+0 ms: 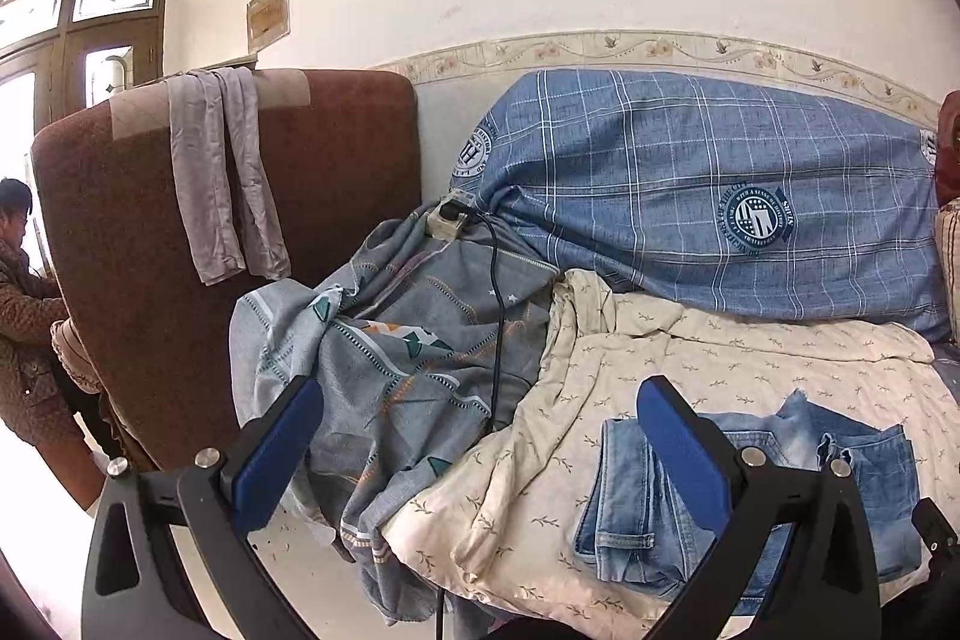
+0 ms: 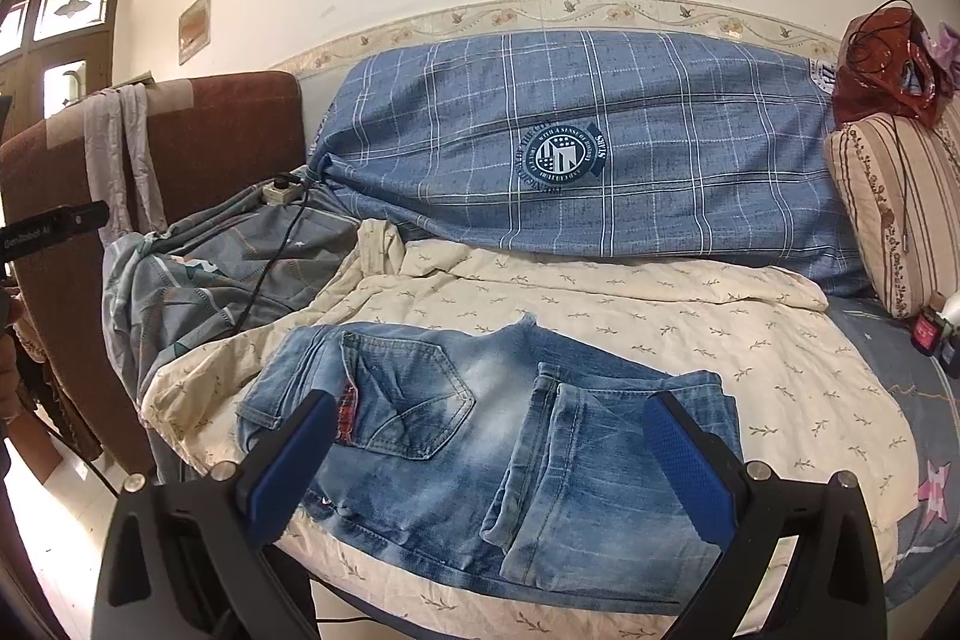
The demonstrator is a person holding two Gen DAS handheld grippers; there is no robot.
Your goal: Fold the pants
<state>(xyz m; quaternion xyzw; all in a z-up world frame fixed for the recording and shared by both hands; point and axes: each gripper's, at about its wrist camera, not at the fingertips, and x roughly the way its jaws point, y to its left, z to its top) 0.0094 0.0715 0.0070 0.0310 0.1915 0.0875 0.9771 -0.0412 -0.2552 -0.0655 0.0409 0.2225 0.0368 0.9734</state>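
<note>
Light blue jeans (image 2: 480, 436) lie folded on a cream leaf-print sheet (image 2: 660, 328) on the bed, back pocket up, with leg ends folded over at the right. In the left wrist view the jeans (image 1: 648, 508) lie at lower right. My left gripper (image 1: 480, 418) is open and empty, held above the bed's left part, its right finger over the jeans' left edge. My right gripper (image 2: 492, 436) is open and empty, hovering above the jeans with a finger on each side.
A blue plaid quilt (image 2: 600, 142) lies along the wall. A grey patterned cover (image 1: 390, 358) with a power strip (image 1: 447, 217) and black cable lies left. A brown headboard (image 1: 138, 250) with a grey cloth stands left. A striped pillow (image 2: 894, 208) is right. A person (image 1: 24, 316) stands far left.
</note>
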